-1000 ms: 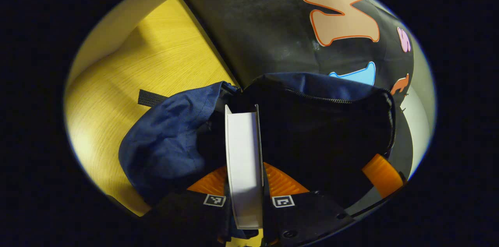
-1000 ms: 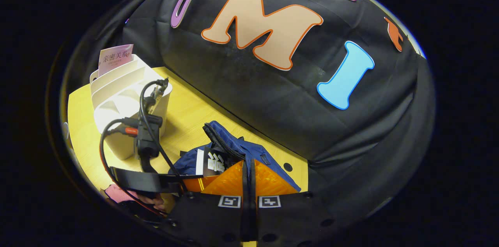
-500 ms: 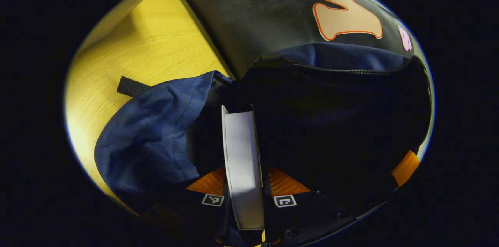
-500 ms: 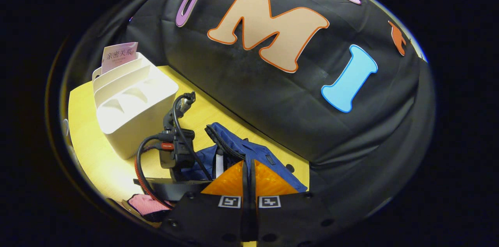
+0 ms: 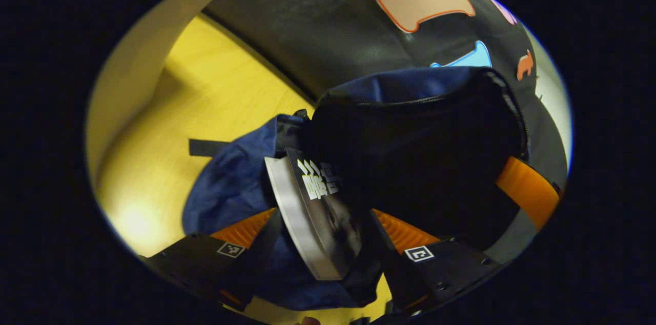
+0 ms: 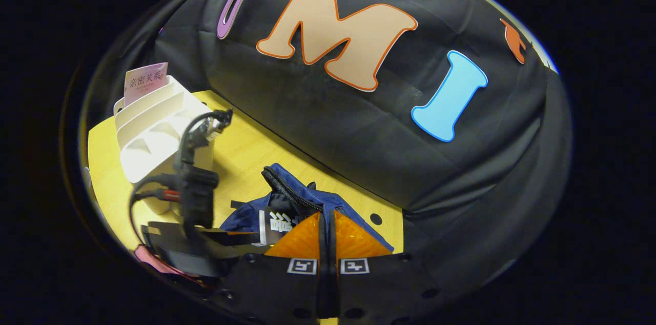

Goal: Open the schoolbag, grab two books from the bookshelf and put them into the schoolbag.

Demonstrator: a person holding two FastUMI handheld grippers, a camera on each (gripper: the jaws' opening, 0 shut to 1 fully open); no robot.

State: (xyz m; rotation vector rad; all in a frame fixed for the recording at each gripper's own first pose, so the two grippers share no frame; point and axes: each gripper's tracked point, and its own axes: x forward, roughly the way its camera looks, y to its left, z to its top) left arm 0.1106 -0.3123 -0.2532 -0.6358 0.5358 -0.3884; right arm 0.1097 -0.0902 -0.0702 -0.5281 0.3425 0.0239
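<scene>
The left claw (image 5: 328,235) is seen at the bottom of the left gripper view with its fingers spread wide, and a dark-covered book (image 5: 320,212) leans tilted between them; whether either finger touches the book cannot be told. The book's upper end lies at the mouth of the schoolbag (image 5: 410,161), which fills the centre and right of that frame, so it is judged that the first book is being let go into the bag.

The right claw (image 6: 326,232) is closed at the bottom centre of the right gripper view, with the blue fabric of the bag's rim pinched between its fingers. The rim appears to be lifted this way so that the opening is kept wide (a slack mouth would fold over the book's corner).

The white bookshelf (image 6: 154,135) stands at the left of the right gripper view on the yellow table (image 6: 256,150), well apart from the bag, and a pink book (image 6: 145,81) is still held upright in its rear slot. That book is judged to be the second one to fetch.

Between shelf and bag, the left claw's body and its looping cable (image 6: 189,161) are seen in the right gripper view. A black strap (image 5: 205,147) lies flat on the table at the centre left of the left gripper view, beside the bag's folded flap (image 5: 236,186); the flap sits just next to the book and could snag its lower edge.
</scene>
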